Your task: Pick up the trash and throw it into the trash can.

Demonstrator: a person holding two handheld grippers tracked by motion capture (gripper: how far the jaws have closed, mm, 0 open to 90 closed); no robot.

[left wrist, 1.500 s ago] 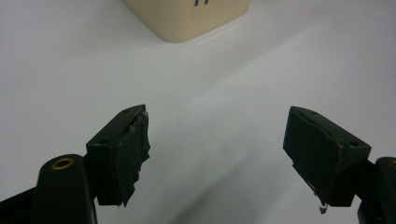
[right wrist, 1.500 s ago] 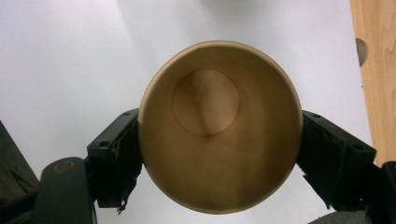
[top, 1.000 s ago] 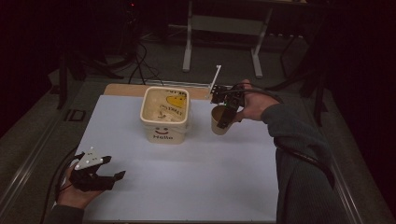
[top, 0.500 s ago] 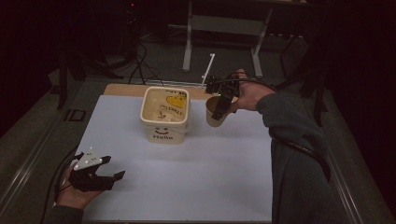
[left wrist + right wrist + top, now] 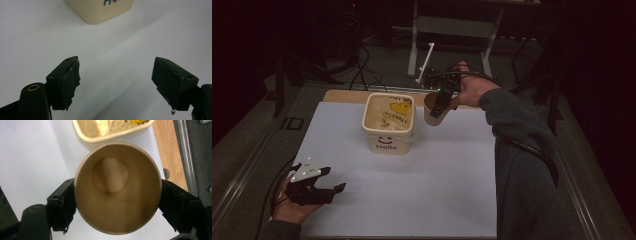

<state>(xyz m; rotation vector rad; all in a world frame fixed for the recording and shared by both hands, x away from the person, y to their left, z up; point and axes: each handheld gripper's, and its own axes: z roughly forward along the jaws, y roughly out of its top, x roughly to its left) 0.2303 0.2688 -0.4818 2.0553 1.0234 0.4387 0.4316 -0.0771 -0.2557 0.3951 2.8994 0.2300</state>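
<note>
Two black jaws of my right gripper (image 5: 117, 202) press against opposite sides of a round, tan paper cup (image 5: 117, 187), smooth and empty inside, held above the white worktop (image 5: 412, 190) just beside the cream, square-mouthed plastic tub (image 5: 389, 124) with rounded corners. My left gripper (image 5: 116, 85) rests low near the worktop's front edge, its jaws spread wide with nothing between them, their pads ragged at the edges.
</note>
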